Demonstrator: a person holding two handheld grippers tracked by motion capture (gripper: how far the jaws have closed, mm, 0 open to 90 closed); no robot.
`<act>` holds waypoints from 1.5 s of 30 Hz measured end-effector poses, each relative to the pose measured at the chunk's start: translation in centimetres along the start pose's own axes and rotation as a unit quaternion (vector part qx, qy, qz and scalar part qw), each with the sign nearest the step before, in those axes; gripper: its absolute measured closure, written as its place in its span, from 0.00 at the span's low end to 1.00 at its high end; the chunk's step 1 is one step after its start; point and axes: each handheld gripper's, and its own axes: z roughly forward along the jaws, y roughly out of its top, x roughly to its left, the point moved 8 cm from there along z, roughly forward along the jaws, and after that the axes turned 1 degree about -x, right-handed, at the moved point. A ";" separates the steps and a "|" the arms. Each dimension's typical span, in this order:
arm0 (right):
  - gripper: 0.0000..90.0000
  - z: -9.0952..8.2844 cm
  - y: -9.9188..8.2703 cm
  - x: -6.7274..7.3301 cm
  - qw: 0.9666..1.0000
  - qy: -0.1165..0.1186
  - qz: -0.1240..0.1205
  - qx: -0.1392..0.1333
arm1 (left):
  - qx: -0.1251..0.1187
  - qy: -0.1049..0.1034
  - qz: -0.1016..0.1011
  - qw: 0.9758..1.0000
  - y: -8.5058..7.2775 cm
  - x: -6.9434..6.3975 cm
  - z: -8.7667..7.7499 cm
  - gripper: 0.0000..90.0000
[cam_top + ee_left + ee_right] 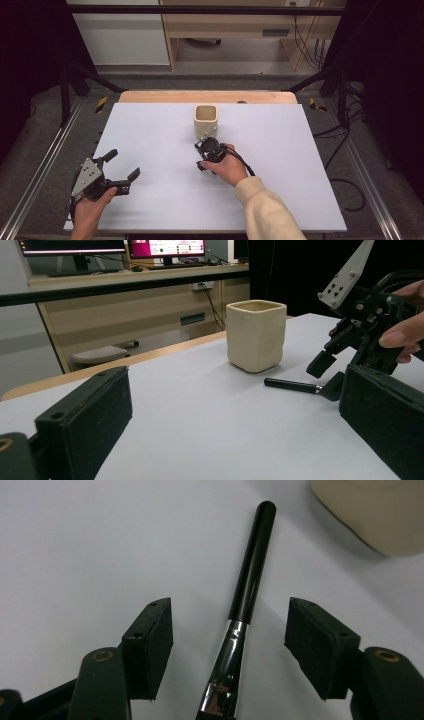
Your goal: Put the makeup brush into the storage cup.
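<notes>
A black-handled brush with a silver ferrule (250,580) lies flat on the white table, just in front of a cream square cup (205,120). My right gripper (234,646) points down over the brush with a jaw on each side of the ferrule. Neither pad touches it, so the gripper is open. In the left gripper view the brush (292,385) lies beside the cup (255,335), with the right gripper (326,377) over its far end. My left gripper (125,163) rests near the table's front left, open, with nothing between its jaws.
The white tabletop (300,190) stretches wide to the right and behind the left hand. A wooden strip (150,96) edges its far side. Black frame posts stand at both sides, and cables lie on the floor to the right.
</notes>
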 end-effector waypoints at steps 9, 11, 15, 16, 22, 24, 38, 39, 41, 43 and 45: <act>0.50 0.1 -0.2 -0.1 1.000 0.005 -0.002 0.012 | 0.001 -0.002 0.001 1.000 0.0 -0.1 0.1 0.00; 0.52 0.1 -0.3 -0.1 1.000 0.004 -0.002 0.013 | 0.001 -0.003 0.002 1.000 0.0 -0.1 0.1 0.00; 0.61 0.2 -0.3 0.2 1.000 0.009 -0.007 0.014 | 0.001 -0.002 0.002 1.000 0.0 -0.1 0.1 0.00; 0.61 0.2 -0.3 0.2 1.000 0.009 -0.007 0.014 | 0.001 -0.002 0.002 1.000 0.0 -0.1 0.1 0.00; 0.69 0.2 -0.3 0.1 1.000 0.006 -0.007 0.012 | 0.001 -0.002 0.002 1.000 0.0 -0.1 0.1 0.00; 0.72 0.1 -0.2 0.1 1.000 0.007 -0.004 0.012 | 0.001 -0.003 0.002 1.000 0.0 -0.1 0.1 0.00; 0.82 0.4 -0.5 -0.2 1.000 0.002 -0.006 0.018 | 0.003 -0.003 0.005 1.000 -0.1 -0.2 0.1 0.00; 0.82 0.4 -0.5 -0.2 1.000 0.002 -0.006 0.018 | 0.003 -0.003 0.005 1.000 -0.1 -0.2 0.1 0.00; 0.84 0.4 -0.5 -0.1 1.000 0.003 -0.003 0.019 | 0.003 -0.003 0.006 1.000 -0.1 -0.2 0.1 0.00; 0.85 0.4 -0.5 -0.1 1.000 0.001 -0.006 0.019 | 0.004 -0.003 0.006 1.000 -0.1 -0.2 0.1 0.00; 0.86 0.4 -0.5 -0.1 1.000 -0.001 -0.011 0.018 | 0.004 -0.003 0.007 1.000 -0.1 -0.2 0.1 0.00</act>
